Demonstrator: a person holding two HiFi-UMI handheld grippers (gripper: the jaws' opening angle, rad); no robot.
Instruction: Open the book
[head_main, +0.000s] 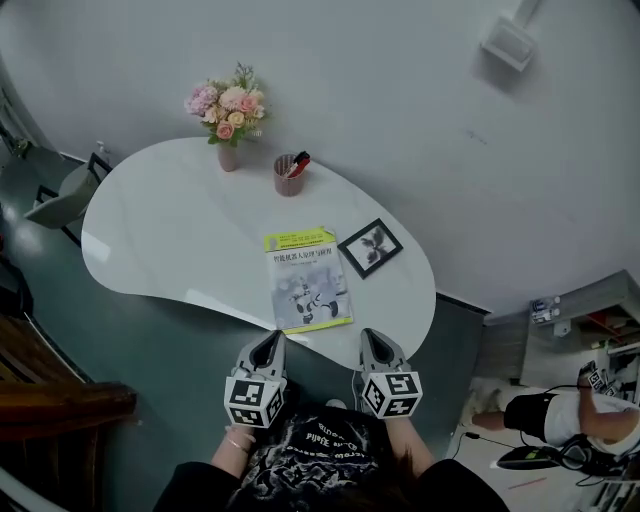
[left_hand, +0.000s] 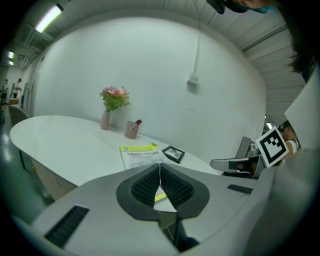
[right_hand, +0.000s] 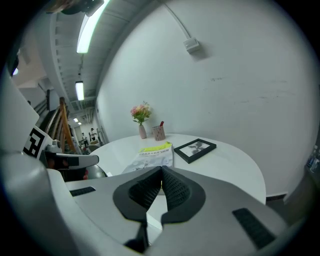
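Both pairs of jaws are pressed together at the tips with nothing between them. The left gripper (left_hand: 160, 167) and the right gripper (right_hand: 161, 171) are held side by side just off the near edge of the white worktop (head_main: 170, 240), and both point at the book (head_main: 307, 278). The book lies shut and flat, cover up, near that edge and apart from both grippers. A black picture frame (head_main: 370, 247) lies just beside its far right corner. Farther back stand a pen cup (head_main: 288, 175) and a vase of flowers (head_main: 228, 112), near each other.
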